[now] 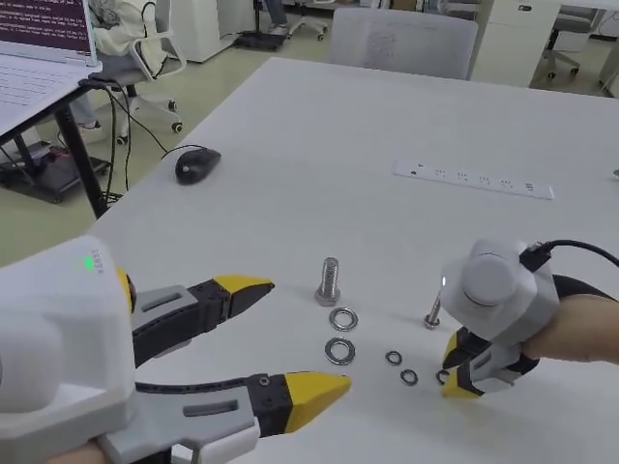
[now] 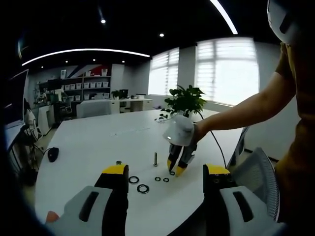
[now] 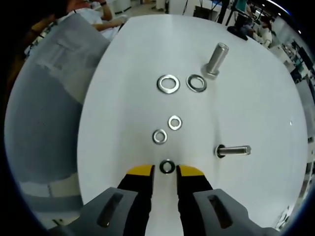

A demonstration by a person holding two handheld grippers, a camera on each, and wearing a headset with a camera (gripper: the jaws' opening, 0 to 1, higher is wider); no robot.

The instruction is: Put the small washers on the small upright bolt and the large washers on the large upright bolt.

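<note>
The large bolt (image 1: 329, 280) and the small bolt (image 1: 433, 311) stand upright on the white table (image 1: 319, 145). Two large washers (image 1: 343, 318) (image 1: 339, 350) lie flat in front of the large bolt. Two small washers (image 1: 394, 358) (image 1: 409, 377) lie to their right. My right gripper (image 1: 459, 372) points down at the table, its jaws narrowly open, with a third small washer (image 3: 167, 166) lying flat between the yellow tips (image 3: 140, 172), untouched. My left gripper (image 1: 290, 333) hovers wide open at the near left, holding nothing.
A black mouse (image 1: 196, 165) lies at the far left of the table and a white power strip (image 1: 474, 179) at the far right. A laptop (image 1: 39, 58) stands on a side desk to the left, and a grey chair (image 1: 401, 41) stands behind the table.
</note>
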